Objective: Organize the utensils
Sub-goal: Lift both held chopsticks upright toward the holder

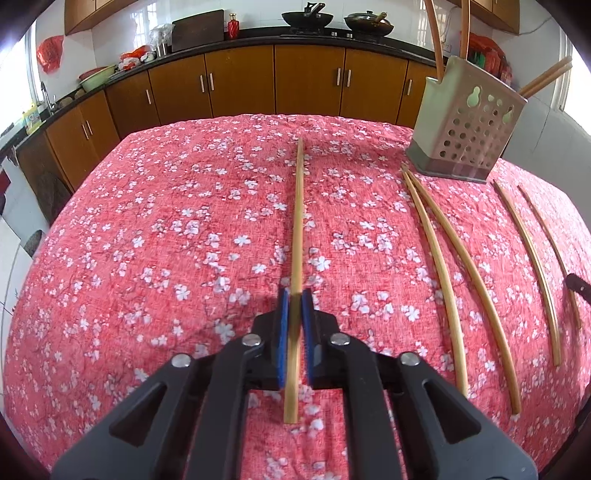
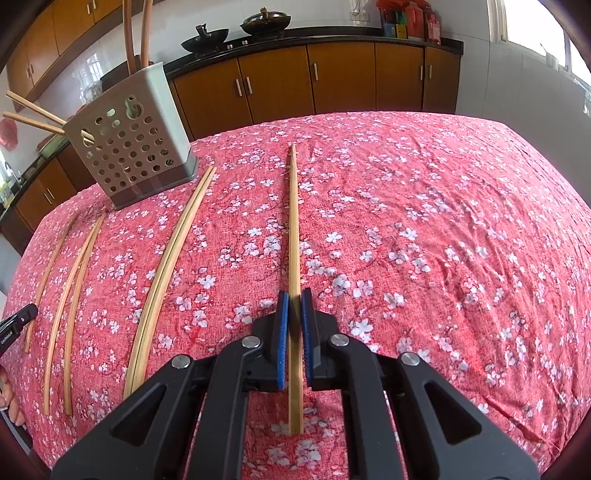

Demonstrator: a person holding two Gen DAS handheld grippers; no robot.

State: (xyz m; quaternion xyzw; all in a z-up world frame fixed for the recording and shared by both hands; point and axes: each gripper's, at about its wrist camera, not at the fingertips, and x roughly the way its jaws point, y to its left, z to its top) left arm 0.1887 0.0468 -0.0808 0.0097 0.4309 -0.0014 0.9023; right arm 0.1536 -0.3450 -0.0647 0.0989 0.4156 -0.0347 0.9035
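Observation:
My left gripper (image 1: 294,295) is shut on a bamboo chopstick (image 1: 297,221) that points straight ahead over the pink floral tablecloth. My right gripper (image 2: 294,297) is shut on another chopstick (image 2: 293,229), also pointing ahead. A perforated grey utensil holder (image 1: 465,136) stands at the far right of the left wrist view and holds several chopsticks; it also shows at the far left of the right wrist view (image 2: 129,144). Loose chopsticks lie on the cloth between the grippers: a pair (image 1: 454,273) and two more (image 1: 532,266). The right wrist view shows the pair (image 2: 166,266) too.
The table is covered by the pink floral cloth (image 1: 166,240). Brown kitchen cabinets (image 1: 310,81) with a dark counter, woks (image 1: 306,16) and bottles run along the back wall. The left gripper's tip (image 2: 18,317) shows at the left edge of the right wrist view.

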